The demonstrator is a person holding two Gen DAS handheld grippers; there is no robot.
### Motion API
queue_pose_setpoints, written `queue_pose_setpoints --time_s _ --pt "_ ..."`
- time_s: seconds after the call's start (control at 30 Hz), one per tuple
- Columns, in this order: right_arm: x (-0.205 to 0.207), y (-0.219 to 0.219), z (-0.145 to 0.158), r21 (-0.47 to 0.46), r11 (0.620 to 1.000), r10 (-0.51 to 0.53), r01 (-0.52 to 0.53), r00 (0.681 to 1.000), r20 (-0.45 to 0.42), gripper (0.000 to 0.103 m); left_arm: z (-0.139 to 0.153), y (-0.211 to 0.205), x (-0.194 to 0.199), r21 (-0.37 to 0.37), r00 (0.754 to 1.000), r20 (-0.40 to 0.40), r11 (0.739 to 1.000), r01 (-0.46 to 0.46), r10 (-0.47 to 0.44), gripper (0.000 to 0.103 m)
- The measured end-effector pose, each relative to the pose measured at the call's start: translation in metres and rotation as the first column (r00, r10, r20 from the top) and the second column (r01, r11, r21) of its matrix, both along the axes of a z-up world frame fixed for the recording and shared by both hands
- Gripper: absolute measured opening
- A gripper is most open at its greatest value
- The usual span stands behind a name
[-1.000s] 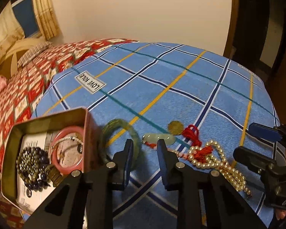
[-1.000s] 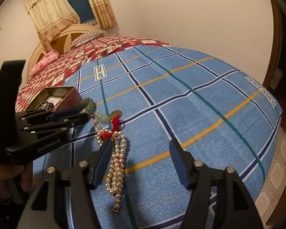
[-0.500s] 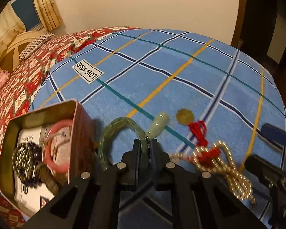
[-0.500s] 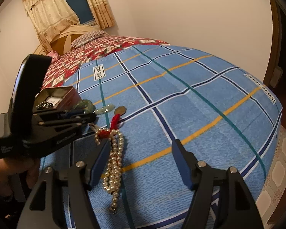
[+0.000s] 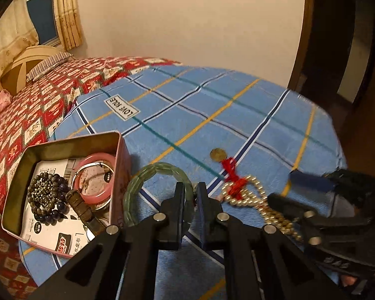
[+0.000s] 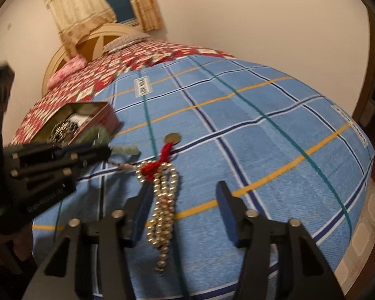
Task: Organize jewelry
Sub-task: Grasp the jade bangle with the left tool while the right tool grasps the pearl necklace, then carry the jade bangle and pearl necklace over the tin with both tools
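Clearly the green bangle (image 5: 152, 187) lay on the blue blanket (image 5: 212, 115) just beside the tin (image 5: 62, 190), its near rim pinched in the left gripper (image 5: 188, 195), angled downward. Nearby, the right gripper (image 6: 182, 200), jaws closing, straddled the pearl necklace (image 6: 162, 207) without pressing it.
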State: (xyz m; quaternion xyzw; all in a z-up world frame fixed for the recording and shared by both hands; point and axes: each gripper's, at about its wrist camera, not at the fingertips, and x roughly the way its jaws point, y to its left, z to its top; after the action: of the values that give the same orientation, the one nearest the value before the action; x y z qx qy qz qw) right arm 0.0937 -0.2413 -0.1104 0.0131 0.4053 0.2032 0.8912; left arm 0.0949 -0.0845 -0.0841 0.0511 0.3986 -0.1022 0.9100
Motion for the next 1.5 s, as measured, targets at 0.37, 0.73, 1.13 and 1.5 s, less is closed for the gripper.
queue_pose_setpoints --time_s 0.37,0.73,1.13,1.5 --pt "0.002 0.015 -0.009 -0.043 0.998 0.044 -0.046 0.998 -0.044 0.043 0.025 0.014 -0.013 -0.095 0.998 0.056 0.995 0.023 -0.018 0.006" --pt "0.004 0.031 -0.015 -0.119 0.989 0.083 -0.091 0.994 -0.066 0.015 0.027 0.030 -0.016 -0.121 0.999 0.050 0.993 0.000 0.006 0.006" --pt "-0.007 0.022 0.046 -0.033 0.998 0.060 -0.057 0.994 0.092 0.008 0.051 0.043 -0.024 -0.160 0.994 0.107 0.987 -0.002 0.020 0.006" --pt "0.002 0.053 0.066 -0.038 0.991 0.130 -0.126 0.981 0.140 0.008 0.059 0.077 -0.018 -0.166 0.990 0.108 0.984 -0.073 0.091 0.006"
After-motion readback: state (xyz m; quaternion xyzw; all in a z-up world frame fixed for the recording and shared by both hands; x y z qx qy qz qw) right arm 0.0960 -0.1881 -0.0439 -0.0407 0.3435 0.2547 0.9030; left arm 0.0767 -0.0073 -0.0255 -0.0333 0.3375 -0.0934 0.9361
